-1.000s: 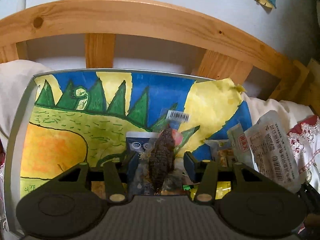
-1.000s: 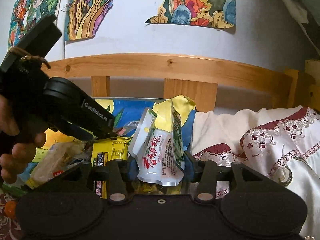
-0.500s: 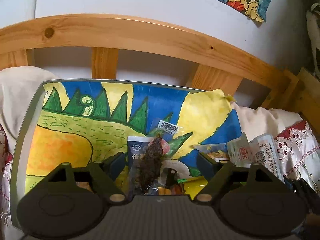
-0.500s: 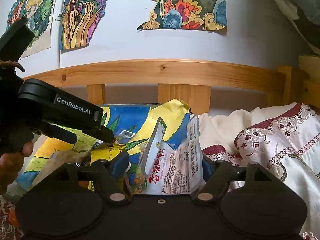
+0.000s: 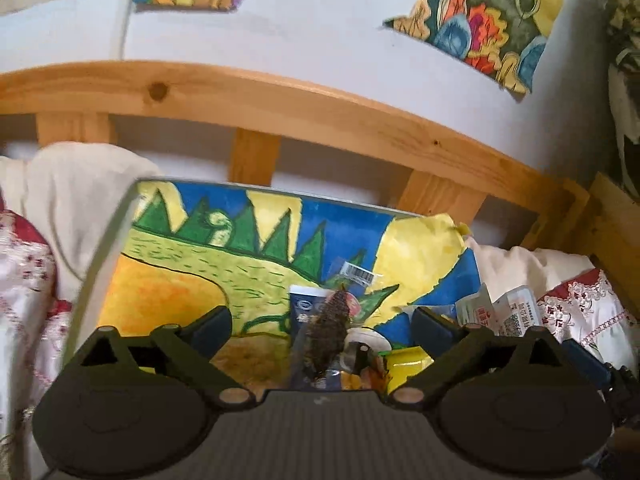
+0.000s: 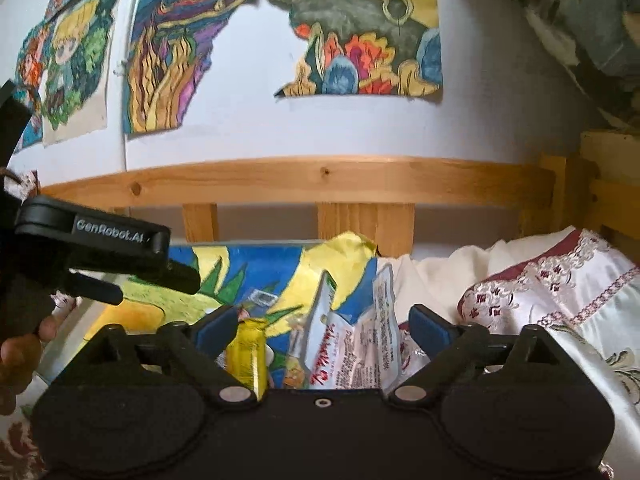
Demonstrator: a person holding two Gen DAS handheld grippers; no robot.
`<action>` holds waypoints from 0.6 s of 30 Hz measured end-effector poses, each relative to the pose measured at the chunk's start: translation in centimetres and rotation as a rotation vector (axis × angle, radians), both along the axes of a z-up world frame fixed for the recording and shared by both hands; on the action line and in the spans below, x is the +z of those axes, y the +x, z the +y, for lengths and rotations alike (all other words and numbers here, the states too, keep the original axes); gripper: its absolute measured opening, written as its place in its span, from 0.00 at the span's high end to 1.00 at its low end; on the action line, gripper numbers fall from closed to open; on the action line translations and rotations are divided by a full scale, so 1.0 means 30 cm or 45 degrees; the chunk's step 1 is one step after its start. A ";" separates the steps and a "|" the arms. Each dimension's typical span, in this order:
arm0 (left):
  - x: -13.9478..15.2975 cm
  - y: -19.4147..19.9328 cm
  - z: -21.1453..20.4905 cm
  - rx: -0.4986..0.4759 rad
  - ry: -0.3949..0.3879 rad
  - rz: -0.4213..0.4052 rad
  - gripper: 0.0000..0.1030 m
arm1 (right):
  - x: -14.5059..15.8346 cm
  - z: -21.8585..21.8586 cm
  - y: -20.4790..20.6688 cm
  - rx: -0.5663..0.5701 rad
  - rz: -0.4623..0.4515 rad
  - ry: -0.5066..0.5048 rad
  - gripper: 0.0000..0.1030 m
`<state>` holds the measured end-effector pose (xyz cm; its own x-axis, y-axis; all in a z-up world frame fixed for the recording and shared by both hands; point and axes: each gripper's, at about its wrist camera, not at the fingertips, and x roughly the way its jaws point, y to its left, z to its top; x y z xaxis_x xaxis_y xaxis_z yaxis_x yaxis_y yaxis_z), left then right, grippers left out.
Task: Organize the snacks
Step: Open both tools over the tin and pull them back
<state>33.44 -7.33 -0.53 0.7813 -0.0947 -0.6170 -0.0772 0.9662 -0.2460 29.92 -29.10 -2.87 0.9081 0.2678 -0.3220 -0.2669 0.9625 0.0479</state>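
Right wrist alone shows left claw [image 6: 160, 276]; both claws opening, dark snack [image 5: 330, 332] unpinched.

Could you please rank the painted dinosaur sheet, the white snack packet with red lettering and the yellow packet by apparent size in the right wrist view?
1. Painted dinosaur sheet, clearly the largest.
2. White snack packet with red lettering.
3. Yellow packet, smallest, though the claw body hides its lower part, so its full size is unsure.

Right tool [image 6: 322, 326] jaws opening around white snack packet [image 6: 356, 350], pads clear, yellow packet [image 6: 246, 354] beside
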 end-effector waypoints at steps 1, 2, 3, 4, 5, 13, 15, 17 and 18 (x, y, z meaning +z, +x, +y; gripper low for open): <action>0.008 -0.021 0.009 0.009 0.000 -0.012 0.02 | 0.009 0.001 -0.014 -0.002 -0.011 0.004 0.07; 0.014 -0.042 0.020 0.021 -0.007 -0.022 0.02 | 0.019 0.004 -0.029 -0.004 -0.022 0.007 0.06; 0.021 -0.068 0.036 0.039 -0.024 -0.031 0.01 | 0.029 0.005 -0.046 -0.006 -0.034 0.012 0.05; 0.026 -0.091 0.048 0.052 -0.039 -0.039 0.01 | 0.037 0.006 -0.063 -0.008 -0.043 0.018 0.03; 0.032 -0.117 0.060 0.059 -0.050 -0.051 0.01 | 0.046 0.007 -0.081 -0.011 -0.051 0.025 0.01; 0.053 -0.339 0.120 0.134 -0.034 -0.133 0.01 | 0.080 0.040 -0.222 -0.014 -0.077 0.024 0.01; 0.053 -0.393 0.135 0.148 -0.029 -0.138 0.01 | 0.082 0.057 -0.258 0.004 -0.079 0.015 0.01; 0.052 -0.444 0.150 0.162 -0.019 -0.145 0.01 | 0.083 0.076 -0.294 0.024 -0.081 0.008 0.01; 0.052 -0.471 0.159 0.169 -0.013 -0.150 0.01 | 0.084 0.085 -0.314 0.037 -0.082 0.006 0.01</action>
